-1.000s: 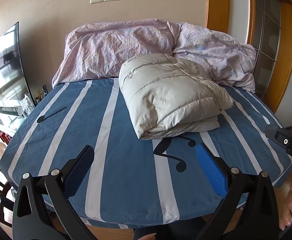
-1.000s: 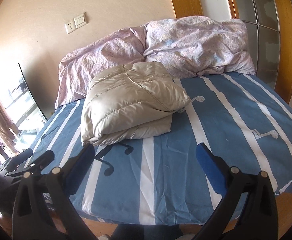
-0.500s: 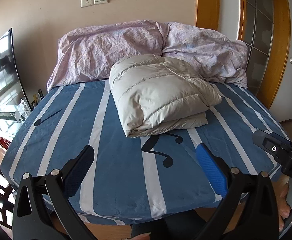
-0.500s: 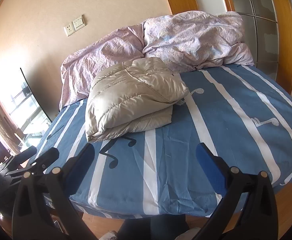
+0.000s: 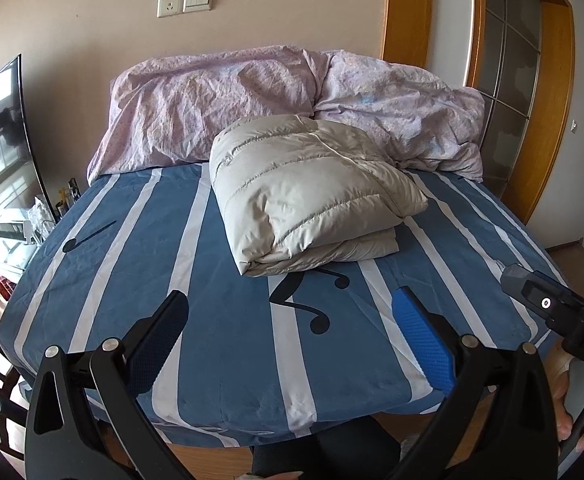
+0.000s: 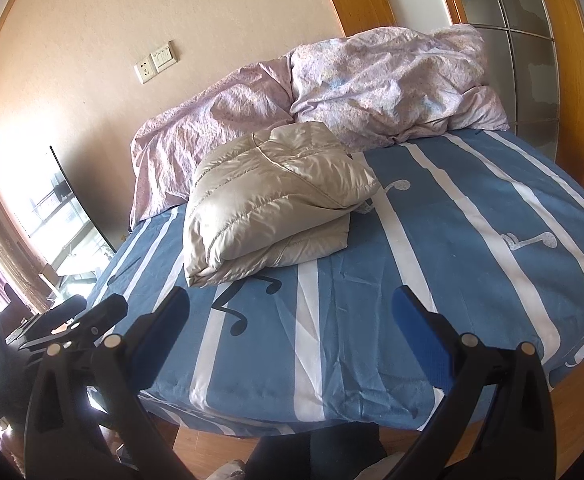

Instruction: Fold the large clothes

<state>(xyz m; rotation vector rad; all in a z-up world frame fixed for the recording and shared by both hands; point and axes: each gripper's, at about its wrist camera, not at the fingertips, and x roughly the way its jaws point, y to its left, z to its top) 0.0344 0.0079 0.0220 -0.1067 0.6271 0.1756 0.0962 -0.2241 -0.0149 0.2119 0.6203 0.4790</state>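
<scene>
1. Only the left wrist view shows the television (image 5: 0, 148) at the far left in full, plus the right-hand tool's black body at its own right edge.
2. Only the right wrist view shows the left-hand tool's black body at its lower left and the white note prints on the bed's right side.
3. The folded beige down jacket (image 5: 307, 192) (image 6: 268, 204) lies on the blue striped bed (image 5: 132, 264) (image 6: 451, 280), touching the lilac duvet (image 5: 220, 100) (image 6: 371, 80) behind it.
4. The left gripper (image 5: 290, 338) is spread wide, holding nothing, above the bed's near edge, well apart from the jacket.
5. The right gripper (image 6: 290, 334) is likewise spread wide and empty.
</scene>
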